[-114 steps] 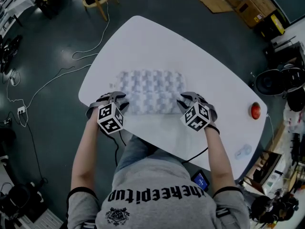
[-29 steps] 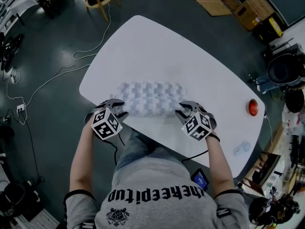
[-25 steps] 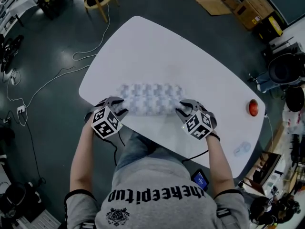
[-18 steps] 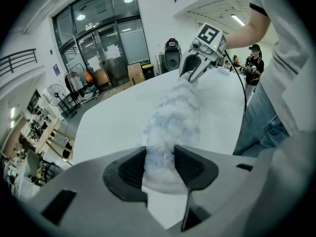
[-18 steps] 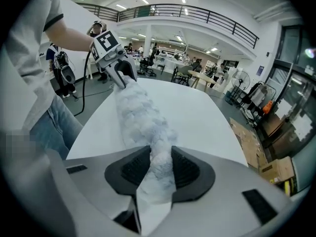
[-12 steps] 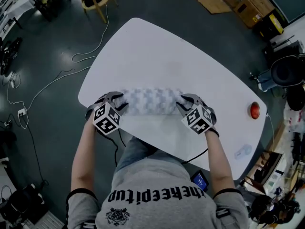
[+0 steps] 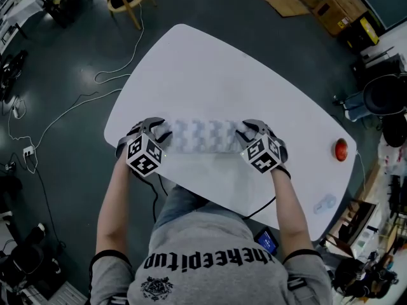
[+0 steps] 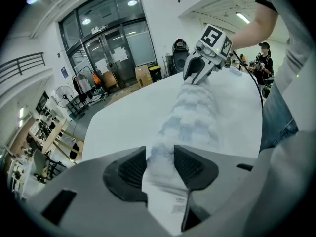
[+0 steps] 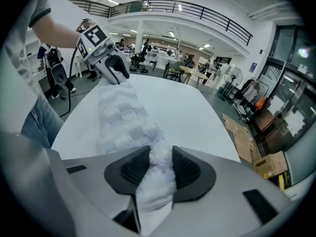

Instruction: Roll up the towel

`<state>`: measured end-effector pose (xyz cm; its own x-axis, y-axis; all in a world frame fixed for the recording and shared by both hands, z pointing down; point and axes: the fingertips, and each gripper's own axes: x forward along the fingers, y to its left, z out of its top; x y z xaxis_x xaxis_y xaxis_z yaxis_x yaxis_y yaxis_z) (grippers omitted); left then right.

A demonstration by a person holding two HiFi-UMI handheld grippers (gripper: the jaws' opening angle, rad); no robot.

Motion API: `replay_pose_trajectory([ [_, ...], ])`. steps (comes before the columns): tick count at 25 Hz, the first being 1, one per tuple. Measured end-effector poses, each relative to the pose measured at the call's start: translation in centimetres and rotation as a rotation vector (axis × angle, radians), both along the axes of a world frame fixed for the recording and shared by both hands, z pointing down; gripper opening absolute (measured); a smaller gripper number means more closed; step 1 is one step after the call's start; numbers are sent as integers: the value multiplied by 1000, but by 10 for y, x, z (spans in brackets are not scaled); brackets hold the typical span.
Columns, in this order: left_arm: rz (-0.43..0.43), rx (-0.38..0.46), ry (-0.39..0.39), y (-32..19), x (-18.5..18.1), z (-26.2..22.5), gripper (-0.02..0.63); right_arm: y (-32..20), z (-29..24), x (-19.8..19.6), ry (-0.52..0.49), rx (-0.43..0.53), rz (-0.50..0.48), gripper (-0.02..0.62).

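- Left gripper [image 7: 159,132] clamped on one end of the towel [image 7: 202,136] roll.
- Right gripper [image 7: 245,132] pinches the far end, jaws just eased wider.
- Best to turn both ends evenly, with the roll taut between them.

Head cam overhead; tool cams low, sharing towel [image 7: 200,136].

A white, smooth-topped table with rounded corners [image 7: 210,68] carried a pale blue-and-white checked towel [image 7: 200,136], lying as a long roll across the side nearest the person. Well apart from it, near the table's right edge, sat a small red round object [image 7: 341,149], and a pale, translucent little item [image 7: 324,203] lay nearer the front corner
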<state>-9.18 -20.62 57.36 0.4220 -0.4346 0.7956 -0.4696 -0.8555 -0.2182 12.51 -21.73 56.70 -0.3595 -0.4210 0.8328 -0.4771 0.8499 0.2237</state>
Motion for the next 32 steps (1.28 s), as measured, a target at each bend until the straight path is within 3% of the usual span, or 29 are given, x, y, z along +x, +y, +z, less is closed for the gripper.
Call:
replay_pose_trajectory([
  [17, -29, 54, -6, -23, 1, 3, 181, -30, 10, 3, 63, 59, 78, 123],
  [24, -84, 117, -1, -23, -3, -3, 181, -34, 3, 4, 83, 140, 155, 123],
  [32, -224, 198, 126, -16, -8, -36, 173, -19, -23, 5, -23, 189, 233, 121],
])
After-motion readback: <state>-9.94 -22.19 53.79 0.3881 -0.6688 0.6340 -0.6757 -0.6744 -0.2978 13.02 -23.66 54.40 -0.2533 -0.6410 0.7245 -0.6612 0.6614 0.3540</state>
